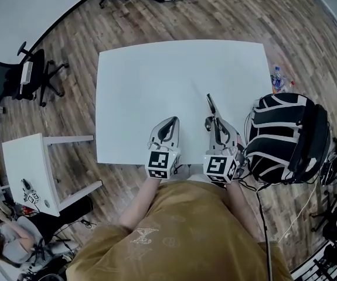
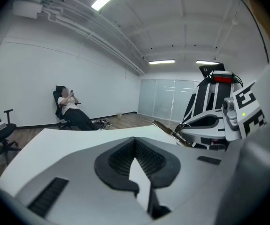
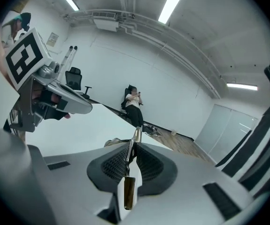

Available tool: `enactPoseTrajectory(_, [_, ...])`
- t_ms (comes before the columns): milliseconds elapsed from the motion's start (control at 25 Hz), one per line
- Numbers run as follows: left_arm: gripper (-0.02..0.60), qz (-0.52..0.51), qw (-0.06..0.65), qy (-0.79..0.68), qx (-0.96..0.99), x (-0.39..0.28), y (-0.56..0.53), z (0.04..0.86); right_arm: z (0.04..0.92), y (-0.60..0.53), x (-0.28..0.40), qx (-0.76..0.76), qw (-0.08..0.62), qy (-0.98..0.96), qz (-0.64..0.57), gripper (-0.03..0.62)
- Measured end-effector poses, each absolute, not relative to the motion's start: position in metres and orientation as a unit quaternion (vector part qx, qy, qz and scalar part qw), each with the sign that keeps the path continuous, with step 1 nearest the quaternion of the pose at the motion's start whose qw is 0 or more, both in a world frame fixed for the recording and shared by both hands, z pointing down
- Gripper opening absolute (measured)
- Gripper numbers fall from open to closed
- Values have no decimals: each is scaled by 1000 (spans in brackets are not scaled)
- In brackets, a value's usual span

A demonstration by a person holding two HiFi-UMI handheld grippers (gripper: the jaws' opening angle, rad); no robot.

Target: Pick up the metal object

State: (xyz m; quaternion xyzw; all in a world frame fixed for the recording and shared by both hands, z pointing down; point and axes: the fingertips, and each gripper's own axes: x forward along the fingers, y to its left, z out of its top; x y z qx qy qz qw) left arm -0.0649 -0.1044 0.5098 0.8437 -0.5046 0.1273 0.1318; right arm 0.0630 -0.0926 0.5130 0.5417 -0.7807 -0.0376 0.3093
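Observation:
The metal object [image 1: 210, 105] is a slim flat blade with a brownish handle end [image 3: 129, 193]. My right gripper [image 1: 212, 122] is shut on it, and it juts forward past the fingertips over the white table [image 1: 156, 81]. In the right gripper view my right gripper [image 3: 132, 146] has its ribbed pads clamped on the blade's sides. My left gripper [image 1: 172, 122] hovers beside it near the table's front edge, shut with nothing held. In the left gripper view my left gripper [image 2: 135, 142] has its pads meeting, and the metal object [image 2: 165, 127] shows to the right.
A black-and-white backpack [image 1: 285, 136] stands at the table's right edge, close to my right gripper. A black office chair [image 1: 21, 78] and a smaller white table [image 1: 27, 171] are on the left. A bottle [image 1: 278, 79] lies on the wooden floor. A person [image 2: 69, 107] sits far off.

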Motion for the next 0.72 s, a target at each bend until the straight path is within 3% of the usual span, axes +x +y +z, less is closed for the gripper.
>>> enactPoseTrajectory(720, [5,34,51,-528,847,-69,-105,398,394,-87,68,590,146,-790,-79,40])
